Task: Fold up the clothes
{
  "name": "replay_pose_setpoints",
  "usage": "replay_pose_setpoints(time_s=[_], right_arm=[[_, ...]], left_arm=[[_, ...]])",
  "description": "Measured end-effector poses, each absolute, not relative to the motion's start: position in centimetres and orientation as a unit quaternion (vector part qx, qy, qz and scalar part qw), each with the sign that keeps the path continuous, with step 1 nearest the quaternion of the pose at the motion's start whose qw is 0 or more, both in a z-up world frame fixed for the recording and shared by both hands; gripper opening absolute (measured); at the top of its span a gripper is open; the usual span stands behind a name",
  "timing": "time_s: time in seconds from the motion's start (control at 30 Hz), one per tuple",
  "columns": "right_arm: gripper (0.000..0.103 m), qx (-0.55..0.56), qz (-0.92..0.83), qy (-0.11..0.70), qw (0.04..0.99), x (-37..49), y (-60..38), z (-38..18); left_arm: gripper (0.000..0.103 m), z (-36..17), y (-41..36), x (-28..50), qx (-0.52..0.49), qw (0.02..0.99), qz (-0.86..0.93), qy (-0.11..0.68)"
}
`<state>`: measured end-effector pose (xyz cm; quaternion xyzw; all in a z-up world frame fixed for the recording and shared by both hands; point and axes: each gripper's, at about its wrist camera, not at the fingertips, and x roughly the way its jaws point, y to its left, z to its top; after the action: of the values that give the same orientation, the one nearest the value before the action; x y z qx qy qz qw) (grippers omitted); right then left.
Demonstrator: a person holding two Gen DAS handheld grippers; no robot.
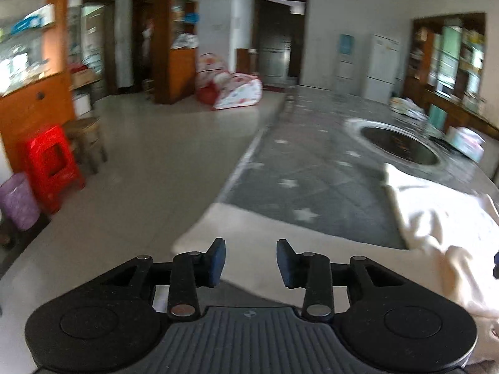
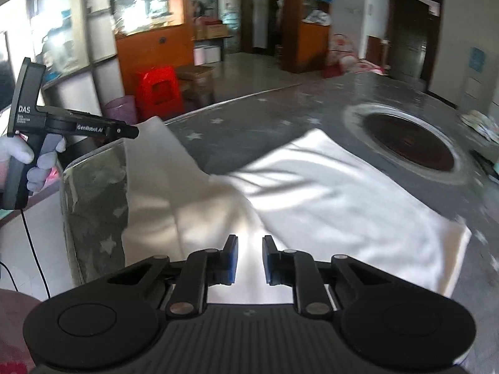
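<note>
Cluttered room: wooden shelving, tiled floor, a red stool (image 1: 51,165) off to the side. Your work surface is the star-print table (image 2: 249,115) with a round hob (image 2: 408,143) sunk in its far half. On the near half lies the white garment (image 2: 327,193), spread mostly flat, with one flap running out toward the table's left corner; its long axis goes roughly left to right across your front. Left gripper (image 1: 251,261): jaws apart, nothing between them, hovering over that left flap, which lies directly ahead and below; the bulk of the cloth sits to its right. In the right wrist view you can see the same tool held in a gloved hand (image 2: 37,162) at the left edge. Right gripper (image 2: 250,258): narrow gap between the pads, no cloth pinched as far as I can see, so released, poised over the near hem. Judgement: left is nearer the loose flap, so grab there and carry it right, across the body.
</note>
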<state>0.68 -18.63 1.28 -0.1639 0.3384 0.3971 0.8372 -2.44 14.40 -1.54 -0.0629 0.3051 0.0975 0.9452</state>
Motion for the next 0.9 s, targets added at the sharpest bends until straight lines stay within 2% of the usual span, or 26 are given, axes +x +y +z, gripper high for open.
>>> replay_pose_setpoints(time_s=[0.3, 0.53, 0.83, 0.9], right_arm=[[0.015, -0.180, 0.406, 0.348, 0.826, 2.1, -14.8, -1.2], [0.016, -0.182, 0.436, 0.335, 0.816, 0.3, -15.0, 0.3], [0.016, -0.179, 0.443, 0.332, 0.813, -0.8, -15.2, 0.5], [0.016, -0.177, 0.444, 0.322, 0.817, -1.2, -15.6, 1.3]], left_arm=[[0.048, -2.1, 17.3, -3.0, -0.098, 0.937, 0.129, 0.309], [0.053, -2.3, 17.7, -2.6, -0.113, 0.933, 0.141, 0.311], [0.050, -3.1, 18.9, -1.5, -0.151, 0.923, 0.144, 0.323], [0.041, -3.4, 19.2, -1.3, -0.163, 0.921, 0.144, 0.323]])
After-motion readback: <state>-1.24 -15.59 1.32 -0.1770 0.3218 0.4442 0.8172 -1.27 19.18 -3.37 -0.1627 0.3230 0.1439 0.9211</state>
